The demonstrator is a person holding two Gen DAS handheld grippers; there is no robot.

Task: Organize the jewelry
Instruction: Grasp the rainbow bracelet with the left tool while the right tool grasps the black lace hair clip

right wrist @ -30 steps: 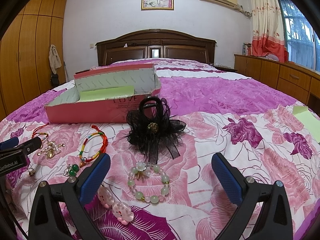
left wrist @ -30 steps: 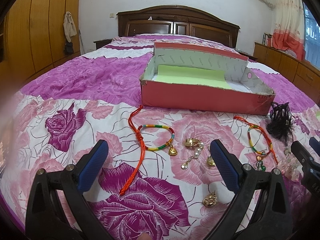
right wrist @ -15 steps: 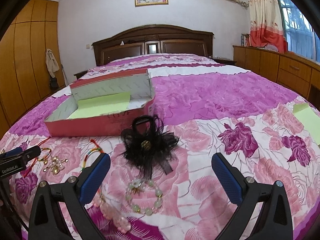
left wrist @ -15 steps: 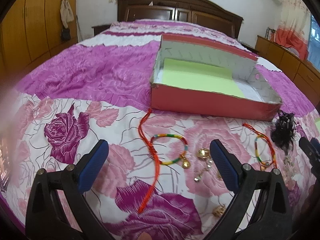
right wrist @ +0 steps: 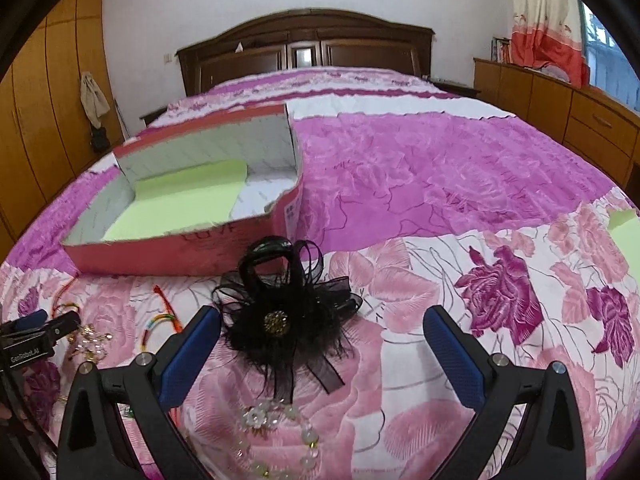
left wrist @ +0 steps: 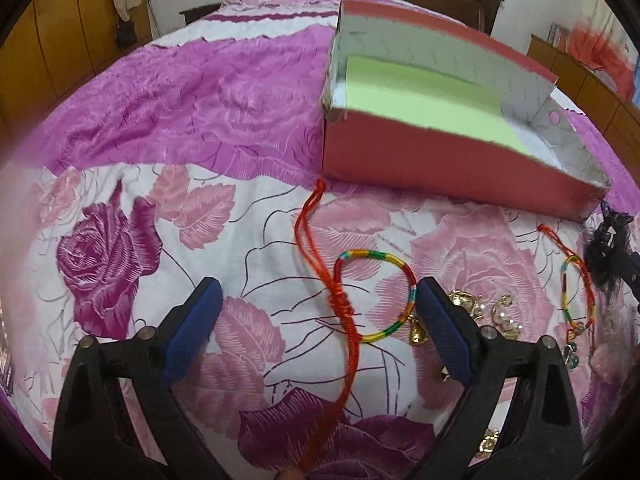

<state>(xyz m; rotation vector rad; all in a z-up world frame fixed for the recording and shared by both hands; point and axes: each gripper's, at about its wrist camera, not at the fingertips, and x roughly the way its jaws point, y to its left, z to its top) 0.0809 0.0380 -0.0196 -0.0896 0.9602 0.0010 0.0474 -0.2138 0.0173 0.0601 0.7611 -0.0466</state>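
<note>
1. Left wrist view: your left hand-held gripper [left wrist: 318,322] is spread wide and holds nothing. It hangs over the bed [left wrist: 168,216], with the red cord [left wrist: 340,308] and the rainbow bracelet [left wrist: 384,292] lying between its fingers. The gold and pearl earrings [left wrist: 484,312] sit just beyond the right finger, and a second bracelet [left wrist: 576,288] lies farther right. The pink box [left wrist: 440,160], lined with green paper, stands open behind them and has no jewelry in it.
   - Risk: the cord crosses the bracelet, so closing here may catch only one strand and drag the rest across the quilt. The soft cover may bunch up into the pads too.

2. Right wrist view: your right hand-held gripper [right wrist: 320,350] is also wide and empty, and the black feather hair clip [right wrist: 284,320] lies between its fingers. A bead bracelet [right wrist: 276,436] lies nearer you, below it.
   - Risk: pinching only the feathers or ribbon could let the clip slip on the way to the box [right wrist: 180,256].
</note>
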